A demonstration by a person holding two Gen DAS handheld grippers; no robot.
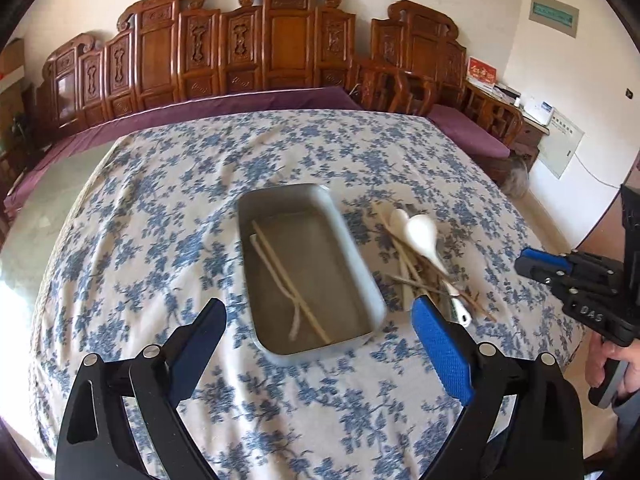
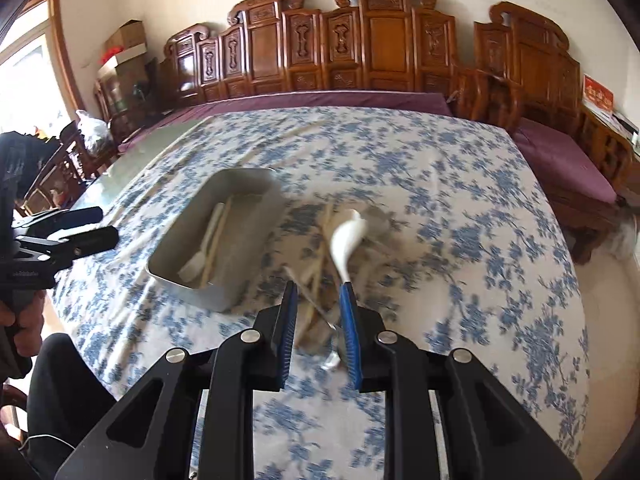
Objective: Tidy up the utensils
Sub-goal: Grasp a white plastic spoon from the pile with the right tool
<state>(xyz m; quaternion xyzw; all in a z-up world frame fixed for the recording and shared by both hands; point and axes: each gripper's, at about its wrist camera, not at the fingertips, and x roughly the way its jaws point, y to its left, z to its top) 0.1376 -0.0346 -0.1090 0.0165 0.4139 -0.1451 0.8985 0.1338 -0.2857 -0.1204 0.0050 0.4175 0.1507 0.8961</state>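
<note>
A grey metal tray (image 1: 352, 240) sits mid-table and holds a white spoon (image 1: 276, 268) and a chopstick (image 1: 292, 276); it also shows in the right wrist view (image 2: 216, 296). To its right lies a pile of chopsticks (image 1: 408, 264) and white spoons (image 1: 420, 236). My left gripper (image 1: 320, 320) is open and empty above the tray's near end. My right gripper (image 2: 318, 304) is partly open above the pile (image 2: 316, 280), with a white spoon (image 2: 348, 240) just beyond its right fingertip. From the left wrist view the right gripper (image 1: 536, 266) hangs right of the pile.
The table wears a blue-flowered cloth (image 1: 280, 152) that is wrinkled. A carved wooden bench with purple cushions (image 1: 240, 108) runs behind the table. The person's hand (image 1: 612, 364) and legs (image 2: 60, 384) are at the near edges.
</note>
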